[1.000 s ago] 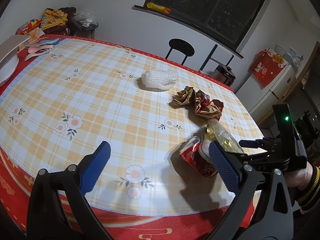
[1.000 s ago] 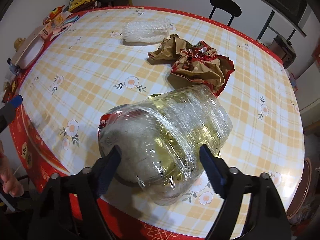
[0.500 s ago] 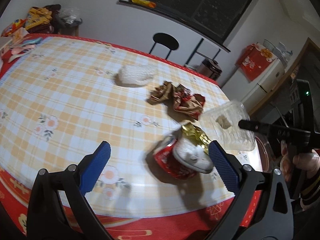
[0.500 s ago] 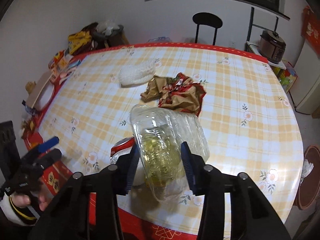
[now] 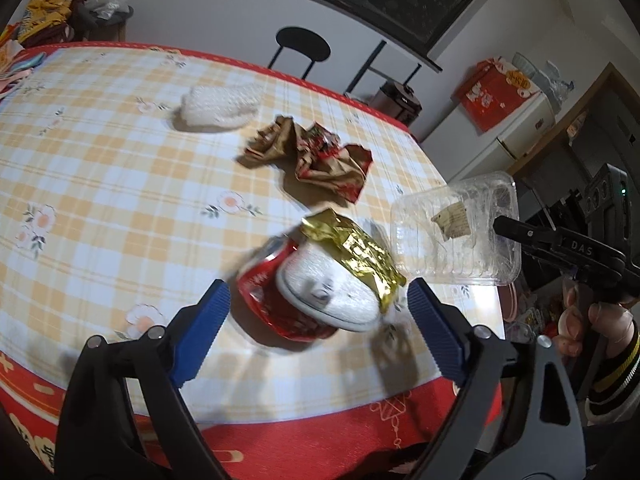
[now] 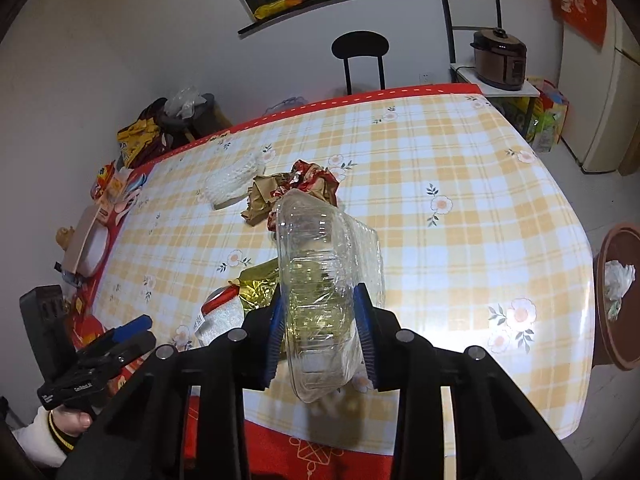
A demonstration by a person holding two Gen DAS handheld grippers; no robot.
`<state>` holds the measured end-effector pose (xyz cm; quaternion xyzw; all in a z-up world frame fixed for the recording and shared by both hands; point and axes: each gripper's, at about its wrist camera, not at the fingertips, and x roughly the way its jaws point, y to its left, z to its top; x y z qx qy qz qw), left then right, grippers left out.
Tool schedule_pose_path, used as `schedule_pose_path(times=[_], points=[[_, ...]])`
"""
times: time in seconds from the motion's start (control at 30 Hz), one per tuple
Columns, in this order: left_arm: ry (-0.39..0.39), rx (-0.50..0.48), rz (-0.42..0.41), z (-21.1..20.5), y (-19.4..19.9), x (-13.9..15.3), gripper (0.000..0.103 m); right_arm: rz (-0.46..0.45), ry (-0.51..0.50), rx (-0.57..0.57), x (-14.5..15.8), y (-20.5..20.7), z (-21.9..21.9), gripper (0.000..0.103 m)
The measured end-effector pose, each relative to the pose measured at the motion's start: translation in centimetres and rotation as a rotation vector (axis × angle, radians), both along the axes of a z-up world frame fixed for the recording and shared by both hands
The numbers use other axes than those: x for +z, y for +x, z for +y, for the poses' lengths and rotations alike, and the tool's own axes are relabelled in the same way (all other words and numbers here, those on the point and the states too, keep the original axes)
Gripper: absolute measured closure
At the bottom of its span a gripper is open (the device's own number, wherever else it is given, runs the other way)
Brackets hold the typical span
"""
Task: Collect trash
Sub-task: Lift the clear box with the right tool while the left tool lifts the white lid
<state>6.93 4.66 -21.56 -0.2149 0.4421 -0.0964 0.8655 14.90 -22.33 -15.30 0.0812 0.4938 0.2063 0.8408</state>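
My right gripper (image 6: 320,336) is shut on a clear plastic clamshell container (image 6: 324,264) and holds it above the table's front edge; it also shows in the left wrist view (image 5: 456,228). My left gripper (image 5: 320,312) is open just in front of a red packet with a white pouch (image 5: 320,296) and a gold foil wrapper (image 5: 352,244) on the checked tablecloth (image 5: 100,200). Crumpled red-brown paper (image 5: 316,156) and a white bubble-wrap wad (image 5: 220,106) lie farther back.
A brown bin (image 6: 618,296) with white trash in it stands on the floor right of the table. A black chair (image 5: 302,50) stands behind the table. Boxes and packets (image 6: 108,196) crowd the table's left edge. A rice cooker (image 6: 500,58) sits on a side shelf.
My right gripper closed on the clamshell container, lifted it off the table and swung it to the right. My left gripper moved closer to the red packet.
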Motion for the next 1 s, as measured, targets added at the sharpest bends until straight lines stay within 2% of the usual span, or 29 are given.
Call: schedule_pose_path(times=[0.1, 0.2, 0.23, 0.33, 0.57, 0.83, 1.0], points=[[-0.028, -0.018, 0.03, -0.7, 0.3, -0.7, 0.026, 0.002, 0.013, -0.005, -0.1, -0.2, -0.6, 0.07], [-0.103, -0.022, 0.08, -1.1, 0.7, -1.8, 0.042, 0.004, 0.016, -0.006, -0.2, -0.4, -1.2, 0.07], [-0.129, -0.017, 0.1, -1.1, 0.9, -2.2, 0.044, 0.006, 0.014, -0.005, -0.3, -0.4, -1.4, 0.071], [-0.169, 0.008, 0.138, -1.3, 1.3, -3.3, 0.046, 0.01, 0.011, -0.006, -0.4, -0.5, -1.8, 0.071], [-0.213, 0.04, 0.171, -1.0, 1.6, -4.3, 0.045, 0.016, -0.003, -0.006, -0.4, -0.8, -2.2, 0.072], [-0.329, 0.093, 0.229, -0.2, 3.1, -6.5, 0.045, 0.021, -0.025, -0.008, -0.4, -0.9, -2.4, 0.073], [-0.372, 0.119, 0.249, 0.2, 4.0, -7.4, 0.046, 0.023, -0.041, -0.018, -0.5, -1.0, -2.5, 0.074]])
